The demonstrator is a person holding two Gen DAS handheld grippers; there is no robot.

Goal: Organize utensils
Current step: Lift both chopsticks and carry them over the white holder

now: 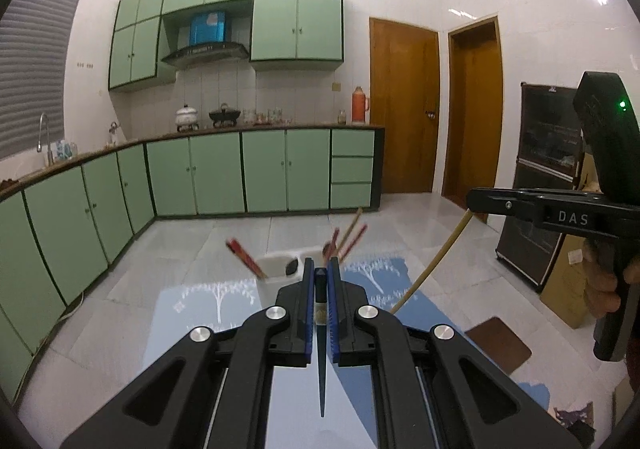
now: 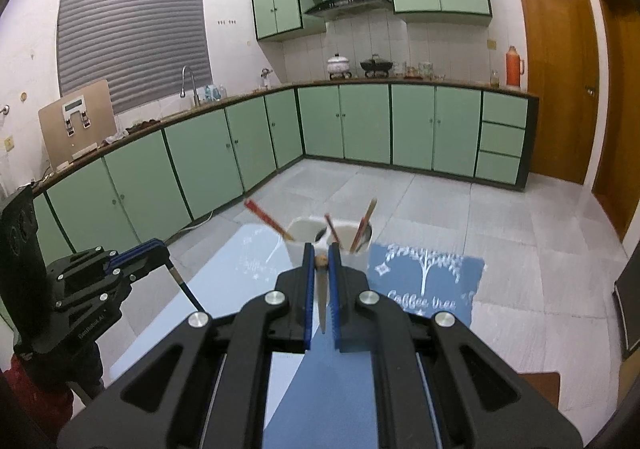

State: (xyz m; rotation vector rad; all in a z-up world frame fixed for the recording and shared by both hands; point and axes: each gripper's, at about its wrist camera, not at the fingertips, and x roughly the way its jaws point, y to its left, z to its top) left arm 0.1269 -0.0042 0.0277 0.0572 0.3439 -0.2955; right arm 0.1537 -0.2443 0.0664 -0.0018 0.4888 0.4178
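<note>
The dark chopstick [image 1: 321, 329] is slim, tapering to a point, clamped in the left gripper [image 1: 320, 269]. A tan chopstick [image 2: 322, 289] with a wooden tip is pinched in the right gripper [image 2: 321, 253]. Both grippers tilt slightly down toward the white holder [image 2: 304, 245] at 12 o'clock, which holds red chopsticks [image 2: 266, 219].

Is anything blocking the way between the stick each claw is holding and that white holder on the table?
Nothing visible does. The left gripper holds a dark chopstick, the right gripper a pale one; only bare blue tablecloth lies before the white two-compartment holder.
</note>
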